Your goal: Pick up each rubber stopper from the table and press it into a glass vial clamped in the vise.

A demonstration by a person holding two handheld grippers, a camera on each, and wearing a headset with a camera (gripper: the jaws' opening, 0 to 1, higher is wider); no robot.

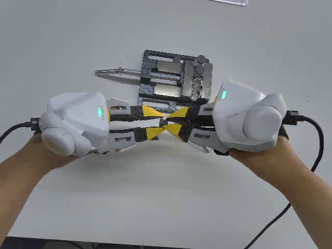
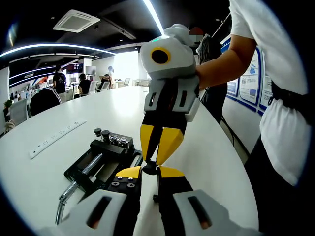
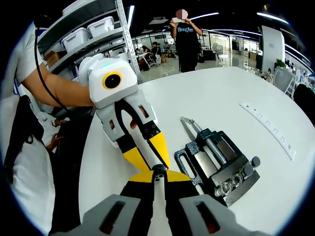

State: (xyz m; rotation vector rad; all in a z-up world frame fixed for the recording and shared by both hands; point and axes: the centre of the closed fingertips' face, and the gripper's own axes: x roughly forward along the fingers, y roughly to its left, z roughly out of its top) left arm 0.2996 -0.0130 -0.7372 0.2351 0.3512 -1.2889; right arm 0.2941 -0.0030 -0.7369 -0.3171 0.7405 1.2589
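Here, left hand-held gripper (image 2: pixel 150 171) and right hand-held gripper (image 3: pixel 158 175) tight on stopper (image 1: pixel 163 124), axis unclear.

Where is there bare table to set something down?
Bare table between the left gripper, the right gripper and the near edge, also right of the vise. Crowded where both grippers meet at the rubber stopper before the vise.

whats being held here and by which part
A small dark rubber stopper, pinched where the tips of the left gripper and right gripper meet; which part each grips is too small to tell.
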